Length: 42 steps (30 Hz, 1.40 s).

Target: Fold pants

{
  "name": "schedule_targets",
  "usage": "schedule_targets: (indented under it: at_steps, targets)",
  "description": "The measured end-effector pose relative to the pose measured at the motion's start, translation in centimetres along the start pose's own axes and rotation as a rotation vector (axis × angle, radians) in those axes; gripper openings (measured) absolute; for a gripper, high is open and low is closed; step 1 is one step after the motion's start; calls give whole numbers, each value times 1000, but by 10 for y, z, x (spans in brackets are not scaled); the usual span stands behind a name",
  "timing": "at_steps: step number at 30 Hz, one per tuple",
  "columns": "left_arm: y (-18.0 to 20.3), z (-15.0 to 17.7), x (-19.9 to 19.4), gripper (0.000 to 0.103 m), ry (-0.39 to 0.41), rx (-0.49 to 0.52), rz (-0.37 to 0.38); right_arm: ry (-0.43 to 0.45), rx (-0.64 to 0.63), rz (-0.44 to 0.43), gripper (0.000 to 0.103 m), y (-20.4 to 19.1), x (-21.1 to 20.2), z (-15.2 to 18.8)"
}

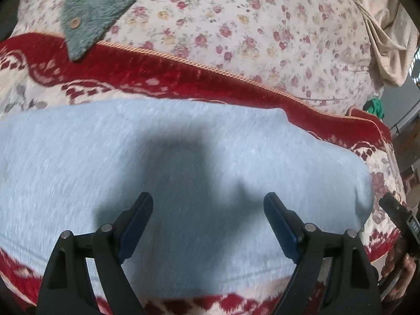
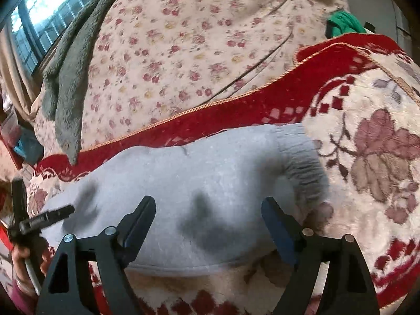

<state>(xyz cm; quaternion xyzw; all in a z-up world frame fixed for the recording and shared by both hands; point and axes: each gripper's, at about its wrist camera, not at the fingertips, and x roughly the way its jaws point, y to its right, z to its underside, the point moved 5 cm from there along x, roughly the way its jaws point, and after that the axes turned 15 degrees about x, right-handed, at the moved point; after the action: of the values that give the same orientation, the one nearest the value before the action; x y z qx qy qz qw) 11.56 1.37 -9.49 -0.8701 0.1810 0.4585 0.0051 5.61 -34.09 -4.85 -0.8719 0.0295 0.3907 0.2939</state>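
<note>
I hover both spread, empty grippers, left gripper (image 1: 208,202) and right gripper (image 2: 208,204), over the light-grey fleece pants (image 2: 183,173) mid-frame; I should pinch the ribbed cuff (image 2: 302,162) squarely.

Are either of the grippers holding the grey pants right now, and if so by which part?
Nothing is held. The left gripper and right gripper are both open above the folded grey pants, with no fabric between their fingers.
</note>
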Motion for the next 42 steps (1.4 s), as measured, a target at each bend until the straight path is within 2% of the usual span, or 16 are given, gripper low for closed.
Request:
schedule_targets:
  at_steps: [6, 9, 15, 16, 18, 21, 29, 32, 35, 38, 40, 42]
  targets:
    - [-15, 23, -5, 86, -11, -48, -26, -76, -77, -48, 87, -38, 19, 30]
    - [-29, 32, -15, 86, 10, -72, -34, -120, -138, -82, 87, -65, 30, 51]
    - [-57, 45, -36, 86, 63, -158, 6, -210, -197, -175, 87, -125, 54, 81]
    - [-62, 46, -40, 89, 70, -172, 11, -222, -206, -187, 87, -135, 58, 86]
    - [-78, 52, -50, 96, 81, -207, -27, -242, -244, -204, 87, -155, 65, 96]
    - [-100, 60, -63, 97, 95, -250, -80, -258, -322, -214, 87, -188, 74, 114]
    - [-191, 109, -107, 97, 147, -522, -136, -341, -491, -292, 87, -261, 93, 162]
    - [-222, 128, -119, 98, 185, -643, -100, -365, -558, -350, 87, -293, 103, 168]
    - [-237, 138, -123, 98, 228, -725, -40, -437, -634, -427, 87, -335, 119, 173]
    - [-240, 139, -121, 101, 255, -739, -1, -516, -721, -498, 87, -380, 139, 175]
    - [-242, 140, -114, 101, 242, -746, 18, -591, -780, -537, 87, -410, 162, 177]
    - [-246, 142, -109, 101, 236, -766, 27, -625, -825, -550, 87, -431, 181, 178]
